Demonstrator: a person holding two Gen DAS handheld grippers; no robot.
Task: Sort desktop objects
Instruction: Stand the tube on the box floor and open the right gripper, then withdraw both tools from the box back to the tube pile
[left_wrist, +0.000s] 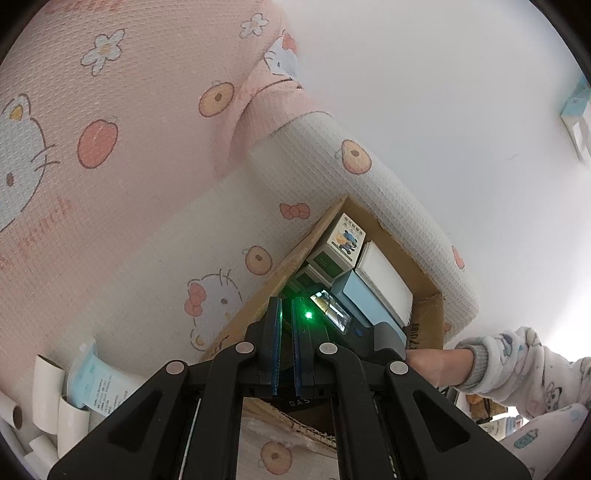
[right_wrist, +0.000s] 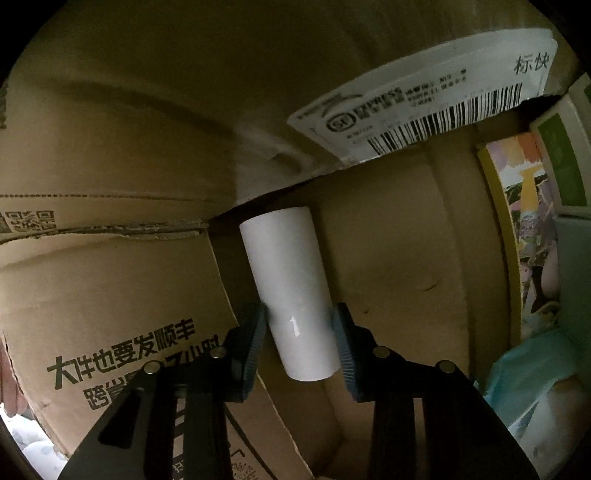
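While the left gripper (left_wrist: 286, 347) idles, fingers together and empty, at 6 o'clock | right gripper (right_wrist: 300, 345) fingers clasp the white tube (right_wrist: 286, 291) inside the cardboard box (right_wrist: 388, 258), likely for depositing | boxes (right_wrist: 532, 229) at 3 o'clock.

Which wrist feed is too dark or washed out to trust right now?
Right wrist view: dim inside the cardboard box, but the white tube reads clearly, with slight glare. Left wrist view: bright, upper right washed out, green light flaring, edges fisheye-bent.
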